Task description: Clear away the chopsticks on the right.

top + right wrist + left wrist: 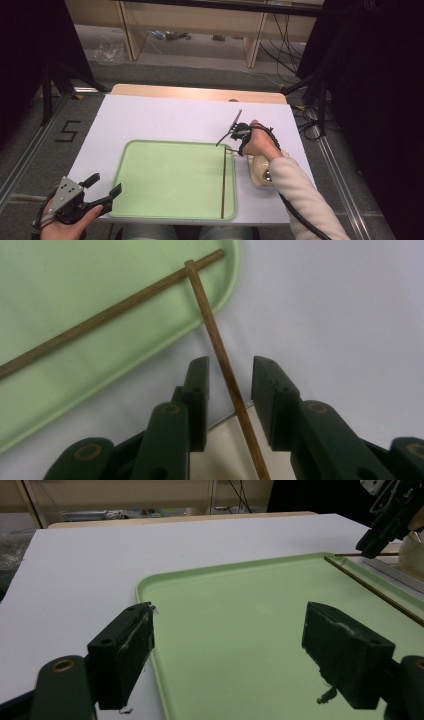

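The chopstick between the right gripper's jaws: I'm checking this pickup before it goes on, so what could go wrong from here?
The right gripper stands open around one chopstick, pads apparently not pressing, so closing off-centre could flick it away. Its tip crosses the second chopstick at the green tray's rim; lifting may drag that one along.

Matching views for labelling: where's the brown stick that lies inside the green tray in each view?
High view: brown stick runs straight up the picture, just inside the green tray's right rim.
Left gripper view: upper right, a diagonal from the tray's far corner down to the right edge.
Right gripper view: upper left, a diagonal rising to the top centre.
Shared landmark: the tray's rounded corner at the stick's far end, where a second stick crosses it.
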### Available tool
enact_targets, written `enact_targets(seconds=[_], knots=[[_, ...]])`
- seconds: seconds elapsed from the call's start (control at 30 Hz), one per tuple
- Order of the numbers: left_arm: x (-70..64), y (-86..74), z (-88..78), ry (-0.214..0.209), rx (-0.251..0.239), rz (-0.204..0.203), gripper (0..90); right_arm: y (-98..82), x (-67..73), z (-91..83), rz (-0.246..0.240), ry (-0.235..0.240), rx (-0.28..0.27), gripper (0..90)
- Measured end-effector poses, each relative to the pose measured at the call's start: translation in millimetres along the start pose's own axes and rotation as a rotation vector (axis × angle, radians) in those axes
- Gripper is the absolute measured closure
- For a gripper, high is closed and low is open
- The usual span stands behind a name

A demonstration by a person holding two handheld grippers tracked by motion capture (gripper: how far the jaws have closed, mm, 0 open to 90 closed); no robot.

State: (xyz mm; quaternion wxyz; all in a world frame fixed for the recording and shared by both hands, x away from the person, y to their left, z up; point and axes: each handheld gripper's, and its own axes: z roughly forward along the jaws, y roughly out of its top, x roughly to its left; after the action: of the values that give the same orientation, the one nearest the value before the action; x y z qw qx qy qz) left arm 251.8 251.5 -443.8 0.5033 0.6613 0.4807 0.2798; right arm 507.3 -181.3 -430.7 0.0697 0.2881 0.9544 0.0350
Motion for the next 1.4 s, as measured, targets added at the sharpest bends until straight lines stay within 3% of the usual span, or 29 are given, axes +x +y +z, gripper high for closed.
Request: enact_targets(seconds=[0.17,0.2,0.27,0.4,0.43,0.8,0.87,0.9,1.0,1.13,1.23,1.33,1.4], knots=[[0.0,-0.1,0.1,0.0,0.0,0.0,20.5,1.4,-0.1,3.2,-0.022,0.008,0.005,70.2],[0.0,-0.1,0.1,-0.001,0.001,-0.001,20.5,1.4,2.1,3.5,0.005,0.009,0.006,70.4],[-0.1,-0.1,0.0,0.0,0.0,0.0,20.5,2.0,0.6,4.8,-0.022,0.008,0.007,70.8],[0.0,0.0,-0.2,-0.001,0.001,0.0,20.6,1.7,1.4,7.6,-0.025,-0.002,0.011,73.1],[0.0,0.0,-0.1,-0.001,0.0,0.0,20.6,1.9,3.1,8.2,-0.003,0.002,0.013,73.5],[-0.3,0.0,0.0,-0.002,-0.001,0.0,20.6,2.1,2.5,11.9,-0.021,-0.009,0.03,78.8],[-0.3,0.0,-0.2,-0.002,0.001,0.0,20.7,1.4,0.2,13.4,-0.061,-0.03,0.036,79.3],[-0.3,-0.1,0.0,-0.002,0.0,0.0,20.7,1.7,1.2,13.0,-0.054,-0.033,0.038,79.5],[-0.3,-0.1,0.0,-0.003,0.0,0.001,20.6,1.9,1.1,13.4,-0.091,-0.038,0.037,80.4],[-0.3,0.0,-0.2,-0.001,0.001,0.0,20.7,2.6,4.5,12.9,-0.076,-0.042,0.038,81.4],[-0.3,-0.1,0.0,-0.002,0.0,-0.001,20.6,2.5,4.5,12.8,-0.09,-0.06,0.031,82.5],[-0.2,0.0,0.0,-0.002,0.0,-0.001,20.6,2.9,3.8,12.7,-0.134,-0.078,0.037,83.4],[-0.2,0.0,0.0,-0.002,0.0,-0.001,20.7,3.0,4.5,11.6,-0.115,-0.092,0.035,84.3]])
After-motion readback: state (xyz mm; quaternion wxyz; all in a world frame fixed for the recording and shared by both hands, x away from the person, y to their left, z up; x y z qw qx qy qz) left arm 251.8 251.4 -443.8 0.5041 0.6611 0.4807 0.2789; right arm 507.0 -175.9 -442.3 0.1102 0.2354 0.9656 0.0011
